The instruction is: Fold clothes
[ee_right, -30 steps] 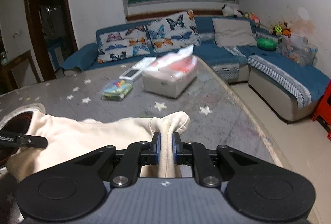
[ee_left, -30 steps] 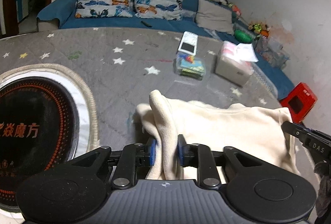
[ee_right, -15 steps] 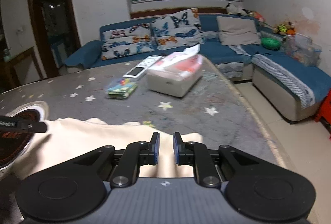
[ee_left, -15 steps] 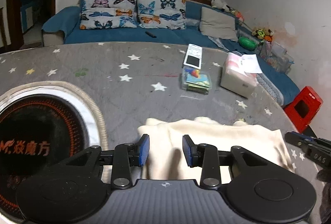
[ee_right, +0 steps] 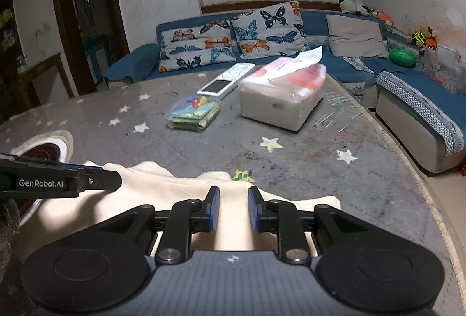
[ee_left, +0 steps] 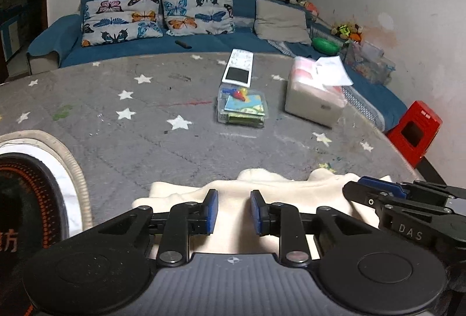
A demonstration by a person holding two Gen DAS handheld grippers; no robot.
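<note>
Left wrist view: left gripper [ee_left: 233,212] and right gripper [ee_right: 233,209] gape wide, empty, over the cream fleece garment [ee_left: 233,224] beneath them.

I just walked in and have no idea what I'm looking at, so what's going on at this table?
A person is folding a cream garment on the grey star-patterned table, with a handheld gripper in each hand. Both the left gripper and the right gripper are open above the cloth, gripping nothing. The garment lies flat at the near edge. A tissue box, a remote and a clear plastic case sit farther back.
</note>
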